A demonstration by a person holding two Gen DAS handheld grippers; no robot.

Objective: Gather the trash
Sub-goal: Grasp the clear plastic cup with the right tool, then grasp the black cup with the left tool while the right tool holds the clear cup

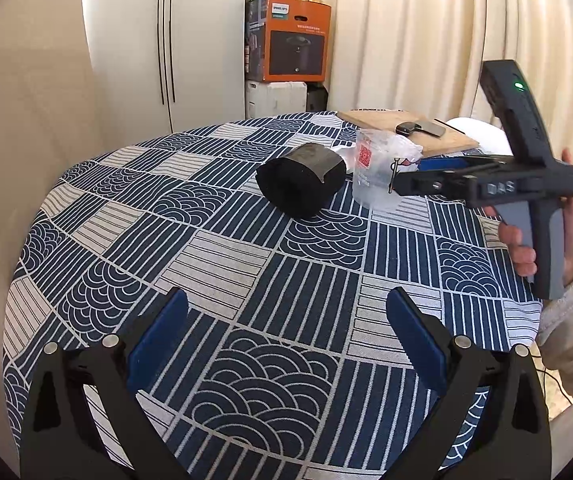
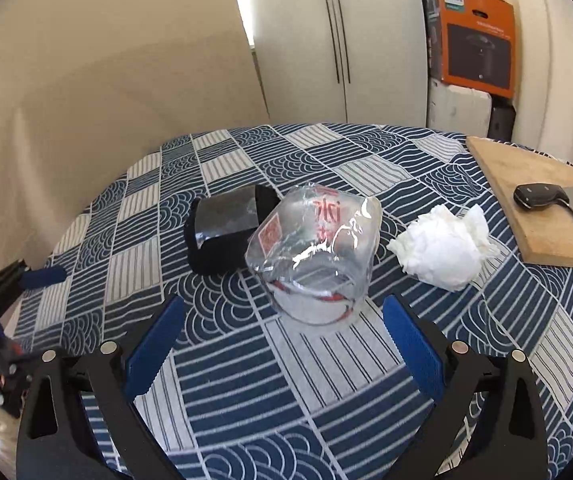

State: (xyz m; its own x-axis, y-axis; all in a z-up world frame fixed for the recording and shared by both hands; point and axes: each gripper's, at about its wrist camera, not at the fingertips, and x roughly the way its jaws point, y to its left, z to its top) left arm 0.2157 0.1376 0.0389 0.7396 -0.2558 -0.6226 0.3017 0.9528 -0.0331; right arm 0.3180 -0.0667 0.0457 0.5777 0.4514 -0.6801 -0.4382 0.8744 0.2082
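Note:
A crushed clear plastic cup (image 2: 314, 260) with red print stands mid-table, just beyond my open right gripper (image 2: 284, 320); nothing is between its blue pads. Behind it to the left lies a black roll (image 2: 222, 232) with a shiny strip. A crumpled white tissue (image 2: 442, 248) sits to the cup's right. In the left wrist view, the black roll (image 1: 300, 184) and the cup (image 1: 374, 176) lie far ahead of my open left gripper (image 1: 286, 320). The right gripper (image 1: 426, 182), held by a hand (image 1: 526, 248), reaches in beside the cup, hiding most of the tissue.
A wooden cutting board (image 2: 542, 220) with a cleaver (image 2: 558, 200) lies at the table's right edge. The round table (image 1: 226, 260) has a blue patterned cloth. Behind it are a white wardrobe (image 1: 166, 40), stacked boxes (image 1: 290, 40) and curtains (image 1: 426, 32).

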